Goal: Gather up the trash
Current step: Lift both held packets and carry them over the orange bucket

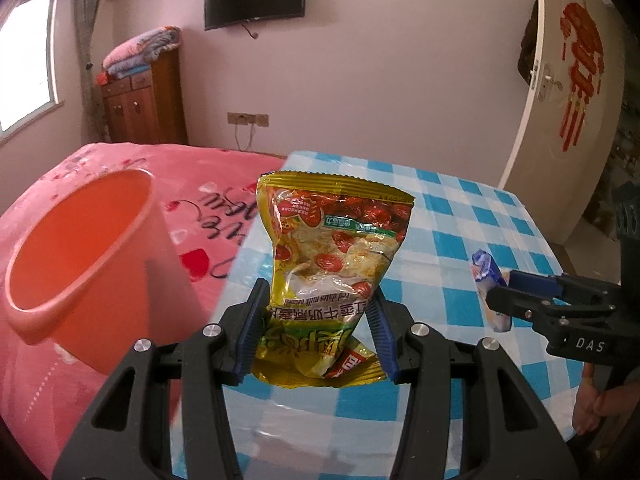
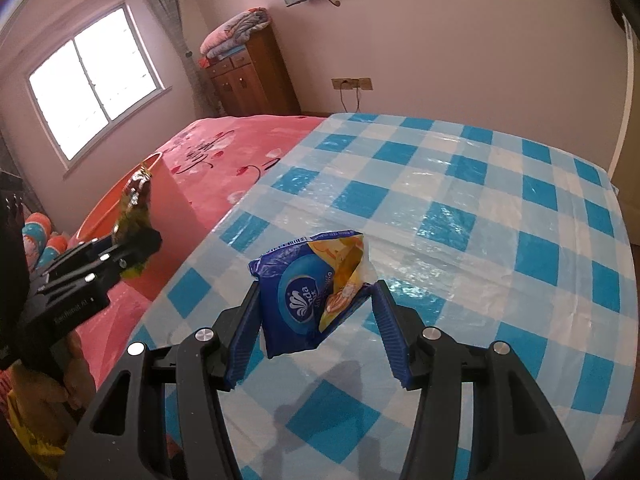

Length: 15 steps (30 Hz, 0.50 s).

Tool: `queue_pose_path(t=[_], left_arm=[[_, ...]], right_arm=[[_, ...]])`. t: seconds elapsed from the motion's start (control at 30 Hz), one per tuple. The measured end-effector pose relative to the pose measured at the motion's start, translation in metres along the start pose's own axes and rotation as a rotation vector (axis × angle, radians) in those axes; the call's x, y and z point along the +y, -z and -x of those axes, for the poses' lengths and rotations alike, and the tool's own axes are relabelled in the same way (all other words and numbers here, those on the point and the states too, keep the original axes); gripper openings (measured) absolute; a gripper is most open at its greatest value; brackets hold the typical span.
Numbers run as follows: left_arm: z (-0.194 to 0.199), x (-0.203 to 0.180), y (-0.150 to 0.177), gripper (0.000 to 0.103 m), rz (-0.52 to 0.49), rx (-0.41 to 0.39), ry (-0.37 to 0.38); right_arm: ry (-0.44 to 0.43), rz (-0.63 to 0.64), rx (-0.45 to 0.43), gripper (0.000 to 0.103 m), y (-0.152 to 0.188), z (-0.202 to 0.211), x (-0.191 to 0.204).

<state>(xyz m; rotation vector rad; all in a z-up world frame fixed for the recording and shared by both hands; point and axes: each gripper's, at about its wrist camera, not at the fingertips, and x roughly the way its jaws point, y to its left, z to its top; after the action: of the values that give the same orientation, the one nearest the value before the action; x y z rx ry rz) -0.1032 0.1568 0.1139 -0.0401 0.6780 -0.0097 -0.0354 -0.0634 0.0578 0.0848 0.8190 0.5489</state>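
Holding both pieces of trash clear of the surface [image 2: 480, 184] now — my left tongs [image 1: 316, 332] are clamping the yellow snack bag [image 1: 332, 256] low on its body, so most of it is standing up above the pads, and my right tongs [image 2: 316, 320] are pinching the blue tissue pack [image 2: 296, 304] across its width. The checked cloth is looking bare from both wrist views, so I'm judging the pick-up half done; neither piece is in the orange bucket [image 1: 80, 248] yet, and that drop is what's left.

The bucket is sitting on the pink bed [image 2: 224, 152], just beyond the surface's left edge, its mouth tipped toward me and, as far as I can see, empty. Open air lies between my left tongs and that rim — nothing in the way. My right tongs are hanging over the middle of the surface, well apart from the bucket, and I'm reckoning they'll have to cross behind or after the left pair to avoid a knock.
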Motion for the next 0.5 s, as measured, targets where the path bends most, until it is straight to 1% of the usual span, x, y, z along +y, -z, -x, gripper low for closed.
queue_pose_path(t=[0.2,0.5], left_arm=[[0.018,0.021,-0.01,0.05,0.014,-0.041,-0.046],[0.042,0.057,-0.021,0.05,0.058,-0.097,-0.11]], right_arm=[[-0.017,0.029,0.001,0.056,-0.005,0.001,0.019],[-0.058,0.098,0.008,0.056,-0.019,-0.003,0.059]])
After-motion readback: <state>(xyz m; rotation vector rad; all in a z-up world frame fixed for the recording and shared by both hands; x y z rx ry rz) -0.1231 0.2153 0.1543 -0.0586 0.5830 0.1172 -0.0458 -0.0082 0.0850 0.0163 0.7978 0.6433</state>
